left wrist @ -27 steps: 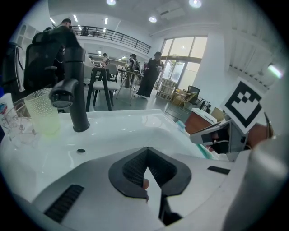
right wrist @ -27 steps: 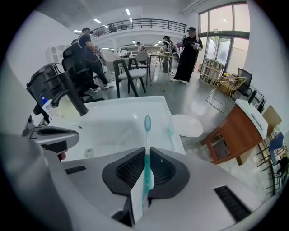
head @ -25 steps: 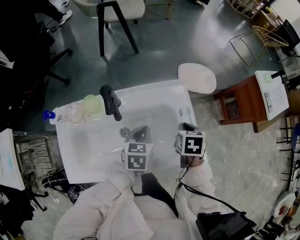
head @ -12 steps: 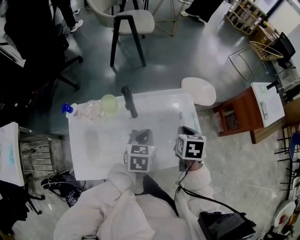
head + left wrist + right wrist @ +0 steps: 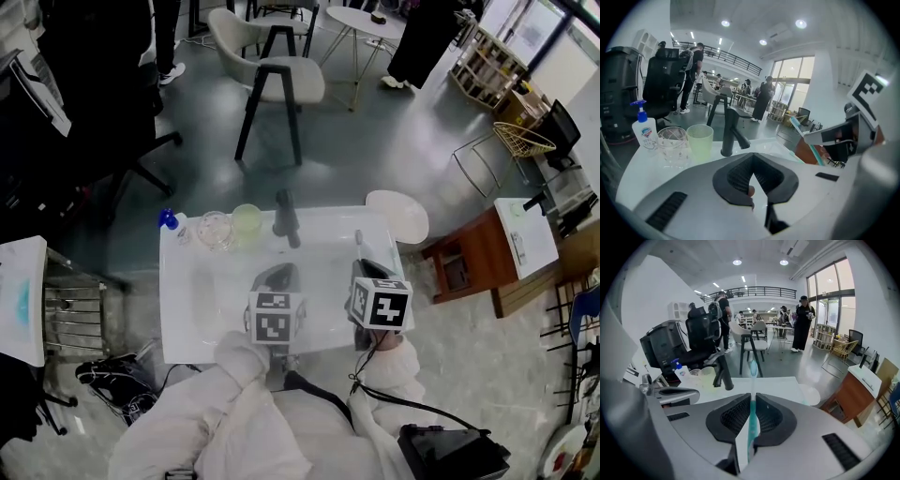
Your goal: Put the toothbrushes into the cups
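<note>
White surface [image 5: 190,309] with a sunken basin carries a black tap [image 5: 286,217] at its far edge. Farthest left of the tap stands a blue-pump bottle [image 5: 169,223], then a clear glass cup [image 5: 214,228], then a pale green cup [image 5: 247,220] just beside the tap; both cups are upright. In front of the tap the left claw [image 5: 754,187] hovers over the basin, jaws drawn together. Right of the tap the right claw [image 5: 751,420] is clamped on a teal toothbrush [image 5: 752,380], bristle head pointing out past the jaw tips, well apart from both cups
</note>
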`<state>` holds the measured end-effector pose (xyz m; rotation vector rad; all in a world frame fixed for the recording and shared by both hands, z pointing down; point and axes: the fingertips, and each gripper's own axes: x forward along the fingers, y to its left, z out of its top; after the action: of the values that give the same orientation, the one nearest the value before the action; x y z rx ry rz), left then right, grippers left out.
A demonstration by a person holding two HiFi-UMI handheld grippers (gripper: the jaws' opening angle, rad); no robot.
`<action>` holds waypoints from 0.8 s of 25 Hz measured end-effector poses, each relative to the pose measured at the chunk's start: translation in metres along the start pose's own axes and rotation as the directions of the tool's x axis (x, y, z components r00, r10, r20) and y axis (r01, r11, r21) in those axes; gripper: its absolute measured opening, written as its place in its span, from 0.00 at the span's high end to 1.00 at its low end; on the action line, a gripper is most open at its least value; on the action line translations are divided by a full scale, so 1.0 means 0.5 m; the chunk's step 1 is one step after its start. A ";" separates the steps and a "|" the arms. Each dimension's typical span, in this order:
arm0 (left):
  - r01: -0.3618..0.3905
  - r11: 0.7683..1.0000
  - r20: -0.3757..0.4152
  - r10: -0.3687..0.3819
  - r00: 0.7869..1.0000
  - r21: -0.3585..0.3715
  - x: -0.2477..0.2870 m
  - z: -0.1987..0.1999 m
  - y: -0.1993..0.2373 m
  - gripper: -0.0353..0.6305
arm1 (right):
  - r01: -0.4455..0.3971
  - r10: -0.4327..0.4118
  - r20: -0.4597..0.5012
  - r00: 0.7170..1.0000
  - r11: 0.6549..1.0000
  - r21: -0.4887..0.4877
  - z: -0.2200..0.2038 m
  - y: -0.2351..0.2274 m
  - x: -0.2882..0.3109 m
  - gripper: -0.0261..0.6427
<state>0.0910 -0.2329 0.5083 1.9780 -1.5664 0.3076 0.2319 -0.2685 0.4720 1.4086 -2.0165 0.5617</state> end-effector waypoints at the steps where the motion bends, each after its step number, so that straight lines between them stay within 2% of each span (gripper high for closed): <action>1: -0.007 1.000 0.011 0.007 1.000 -0.008 -0.007 0.007 0.009 0.94 | -0.012 0.012 0.008 1.000 1.000 -0.012 0.010 0.016 -0.003 0.89; 10: -0.107 0.991 0.084 0.114 0.990 -0.084 -0.088 0.042 0.125 0.94 | -0.140 0.149 0.058 0.987 0.982 -0.128 0.079 0.192 -0.010 0.89; 20: -0.230 0.960 0.112 0.249 0.962 -0.160 -0.178 0.041 0.282 0.94 | -0.263 0.276 0.037 0.960 0.941 -0.214 0.101 0.370 0.028 0.89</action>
<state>-0.0704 -0.1915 0.4884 1.7286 -1.8631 0.1558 0.0424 -0.2471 0.4453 1.0476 -2.2672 0.4078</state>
